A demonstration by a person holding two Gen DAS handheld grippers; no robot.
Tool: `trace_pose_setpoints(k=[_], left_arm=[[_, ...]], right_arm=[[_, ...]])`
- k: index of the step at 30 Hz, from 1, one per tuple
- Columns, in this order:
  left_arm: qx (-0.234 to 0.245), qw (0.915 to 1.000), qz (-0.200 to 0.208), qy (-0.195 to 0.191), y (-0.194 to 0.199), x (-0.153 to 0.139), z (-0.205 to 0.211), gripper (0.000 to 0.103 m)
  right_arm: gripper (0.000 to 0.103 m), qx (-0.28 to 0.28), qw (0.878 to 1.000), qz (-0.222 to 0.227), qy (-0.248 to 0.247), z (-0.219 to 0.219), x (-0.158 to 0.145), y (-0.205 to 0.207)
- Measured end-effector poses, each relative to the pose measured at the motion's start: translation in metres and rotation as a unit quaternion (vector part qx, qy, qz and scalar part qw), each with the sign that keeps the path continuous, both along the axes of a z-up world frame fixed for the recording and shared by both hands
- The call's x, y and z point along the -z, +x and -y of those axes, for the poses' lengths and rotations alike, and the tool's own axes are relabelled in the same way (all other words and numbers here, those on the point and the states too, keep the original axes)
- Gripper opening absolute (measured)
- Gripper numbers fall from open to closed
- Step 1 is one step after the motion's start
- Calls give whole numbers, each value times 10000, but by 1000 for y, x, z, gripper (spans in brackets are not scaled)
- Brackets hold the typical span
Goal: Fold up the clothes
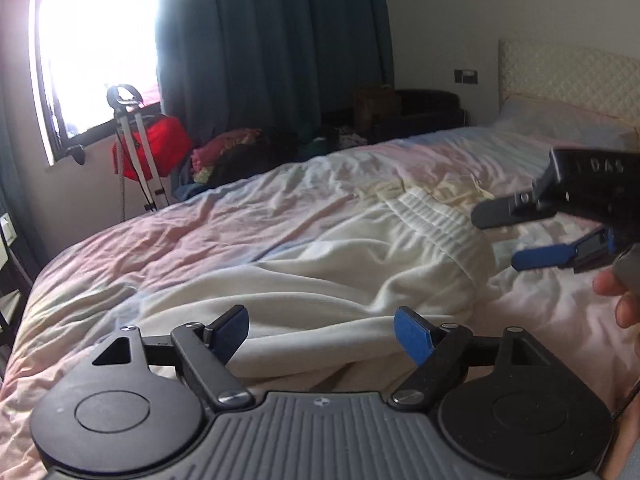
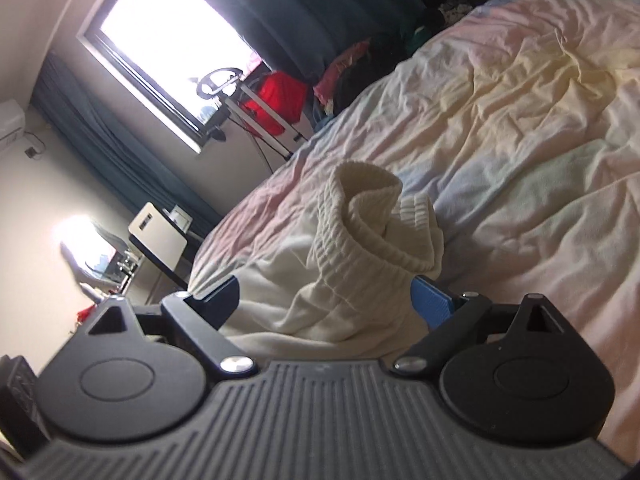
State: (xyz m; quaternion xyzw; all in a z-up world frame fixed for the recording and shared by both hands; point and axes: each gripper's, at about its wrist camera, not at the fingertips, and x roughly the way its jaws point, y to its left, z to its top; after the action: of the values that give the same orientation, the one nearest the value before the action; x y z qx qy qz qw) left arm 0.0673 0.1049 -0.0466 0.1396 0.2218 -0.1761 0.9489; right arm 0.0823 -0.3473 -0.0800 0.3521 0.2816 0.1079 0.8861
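Note:
A cream-white garment with a ribbed elastic band lies crumpled on the bed. My left gripper is open just above its near edge, with cloth between the spread fingers but not clamped. My right gripper comes in from the right, open, beside the ribbed band. In the right wrist view the ribbed band stands up in a roll right in front of my right gripper, whose fingers are spread wide on either side of the cloth.
The bed has a wrinkled pastel cover, with a pillow and quilted headboard at the far right. A pile of clothes, a red bag and a white stand sit beyond the bed under the window. A small table stands at the left.

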Motion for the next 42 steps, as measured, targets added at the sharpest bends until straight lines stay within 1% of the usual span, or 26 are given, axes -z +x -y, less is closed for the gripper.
trace_pose_setpoints(k=[3, 4, 6, 7, 8, 9, 12, 13, 14, 15, 16, 17, 19, 21, 24, 25, 26, 27, 28, 30, 31, 35, 37, 39, 42], left_arm=[[-15, 10000, -14, -45, 4, 2, -21, 79], [-17, 10000, -23, -61, 5, 2, -27, 76], [-78, 9998, -188, -45, 8, 10, -37, 67], [-71, 9994, -308, -159, 6, 13, -42, 66], [-16, 9991, -352, -244, 3, 16, -46, 67], [14, 9992, -347, -209, 0, 19, -46, 67], [93, 9994, -320, -64, -8, 27, -44, 66], [88, 9990, -434, -58, -7, 32, -43, 66], [81, 9984, -562, -57, -6, 37, -42, 66], [63, 9978, -659, -49, -6, 40, -42, 66], [82, 9972, -745, -32, -5, 44, -42, 66], [105, 9965, -830, -14, -4, 49, -41, 66], [133, 9953, -959, -6, 0, 55, -41, 66], [128, 9947, -1018, -58, 2, 56, -43, 66], [78, 9940, -1075, -201, 1, 55, -48, 66], [52, 9938, -1088, -219, 1, 55, -49, 66], [36, 9937, -1099, -230, 0, 55, -50, 66], [27, 9936, -1100, -237, 0, 54, -50, 66], [19, 9937, -1098, -227, -1, 54, -49, 66], [7, 9938, -1089, -206, -3, 54, -49, 66], [5, 9939, -1085, -193, -3, 54, -48, 66], [-22, 9936, -1111, -213, -3, 54, -49, 66], [-57, 9933, -1126, -237, -3, 54, -49, 66], [-125, 9929, -1145, -294, -2, 54, -50, 66], [-188, 9928, -1131, -336, -3, 54, -51, 66]], right_arm=[[94, -15, 9997, -234, -121, -11, 8, 5], [94, 11, 9995, -277, -120, -12, 11, 7], [94, 54, 9995, -308, -57, -13, 16, 9], [94, 74, 9993, -361, -19, -14, 18, 12], [94, 94, 9991, -413, 18, -14, 20, 14], [94, 120, 9989, -459, -1, -15, 22, 17], [95, 231, 9974, -551, -391, -25, 27, 26], [95, 268, 9966, -581, -521, -28, 29, 29], [92, 304, 9955, -612, -650, -32, 30, 32], [87, 341, 9943, -642, -780, -35, 32, 35], [72, 378, 9929, -672, -910, -38, 34, 38], [63, 432, 9917, -695, -989, -40, 36, 40], [59, 600, 9914, -712, -915, -35, 41, 40], [59, 697, 9923, -734, -708, -28, 44, 38], [62, 675, 9928, -812, -557, -26, 47, 38], [66, 651, 9929, -880, -455, -25, 50, 39], [74, 609, 9926, -1018, -250, -24, 54, 42], [78, 545, 9914, -1193, -17, -22, 60, 45], [84, 495, 9899, -1321, 169, -21, 65, 48], [85, 449, 9886, -1396, 353, -19, 71, 53], [87, 426, 9878, -1433, 445, -19, 75, 56], [103, 148, 9877, -1396, 694, -23, 85, 73], [103, 0, 9878, -1342, 794, -26, 88, 82], [103, -92, 9894, -1200, 810, -28, 82, 82], [103, -165, 9934, -911, 676, -33, 70, 77]])
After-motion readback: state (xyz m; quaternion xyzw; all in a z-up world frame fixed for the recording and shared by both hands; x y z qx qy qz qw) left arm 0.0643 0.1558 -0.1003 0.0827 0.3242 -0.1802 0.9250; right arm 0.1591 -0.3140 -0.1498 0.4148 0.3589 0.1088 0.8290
